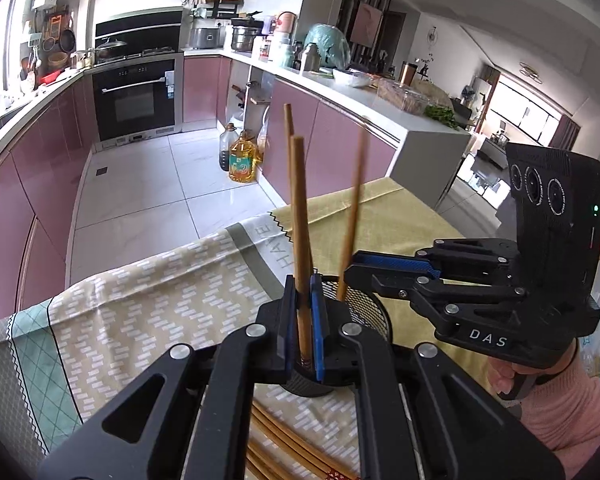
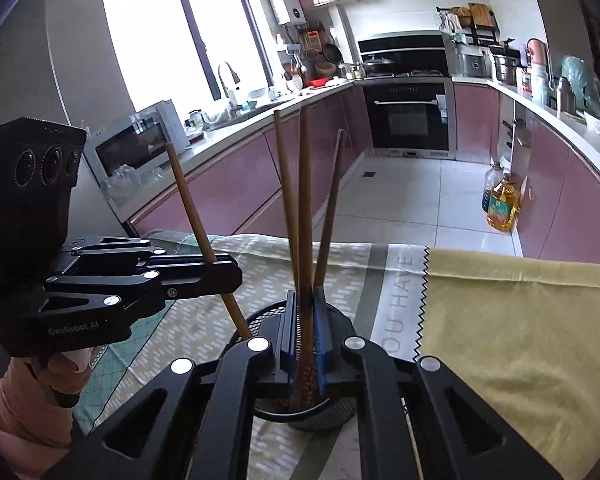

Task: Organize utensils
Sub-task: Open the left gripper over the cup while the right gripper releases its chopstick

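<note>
Over the mesh holder, from the left wrist, the left gripper is clamping 1 upright chopstick. From the right wrist, the right gripper is pinching its own chopstick, tip entering the holder directly below.

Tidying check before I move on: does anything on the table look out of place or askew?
Yes. Several loose chopsticks lie on the patterned cloth beside the black mesh holder instead of standing in it. The chopsticks in the holder lean at different angles, and each claw is clamped on one above it.
</note>
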`<state>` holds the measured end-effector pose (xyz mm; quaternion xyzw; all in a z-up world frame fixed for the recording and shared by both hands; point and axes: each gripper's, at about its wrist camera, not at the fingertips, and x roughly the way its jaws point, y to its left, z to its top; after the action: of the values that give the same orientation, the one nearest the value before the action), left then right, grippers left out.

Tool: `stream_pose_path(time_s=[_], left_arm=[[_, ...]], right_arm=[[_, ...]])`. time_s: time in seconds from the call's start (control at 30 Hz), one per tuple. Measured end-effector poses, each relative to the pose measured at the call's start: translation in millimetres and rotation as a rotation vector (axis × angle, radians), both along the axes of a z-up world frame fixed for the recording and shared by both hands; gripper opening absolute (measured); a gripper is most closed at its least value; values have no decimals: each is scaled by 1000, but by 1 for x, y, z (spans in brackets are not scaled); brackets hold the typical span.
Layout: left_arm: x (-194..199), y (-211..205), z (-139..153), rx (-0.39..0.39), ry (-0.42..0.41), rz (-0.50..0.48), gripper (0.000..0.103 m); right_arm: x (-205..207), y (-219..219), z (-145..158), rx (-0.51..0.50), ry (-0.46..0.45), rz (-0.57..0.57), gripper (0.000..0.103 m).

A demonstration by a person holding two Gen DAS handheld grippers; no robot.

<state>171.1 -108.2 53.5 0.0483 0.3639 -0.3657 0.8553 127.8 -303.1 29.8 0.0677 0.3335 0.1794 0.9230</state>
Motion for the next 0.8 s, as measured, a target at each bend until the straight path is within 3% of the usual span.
stream_pose_path(time_s=[0.2,0.3,0.47,0.57,0.67,0.8], left_arm=[[-2,0,0,-14,-13,27,8],[-8,9,2,-29,-35,50,8],[-28,34,2,-60,-83,105,17],[-46,53,-6,-60,-96,132,27],[-58,67,-22,-41,-73,154,33],[-67,78,-59,6,3,179,35]], right_arm=[[-4,-3,-1,10,-14,-11,11],[-12,-2,2,8,-36,-8,19],[-46,8,10,1,-96,42,28],[-69,21,9,-10,-118,103,34],[-83,36,-3,-18,-90,162,36],[-82,56,-39,-48,19,192,36]])
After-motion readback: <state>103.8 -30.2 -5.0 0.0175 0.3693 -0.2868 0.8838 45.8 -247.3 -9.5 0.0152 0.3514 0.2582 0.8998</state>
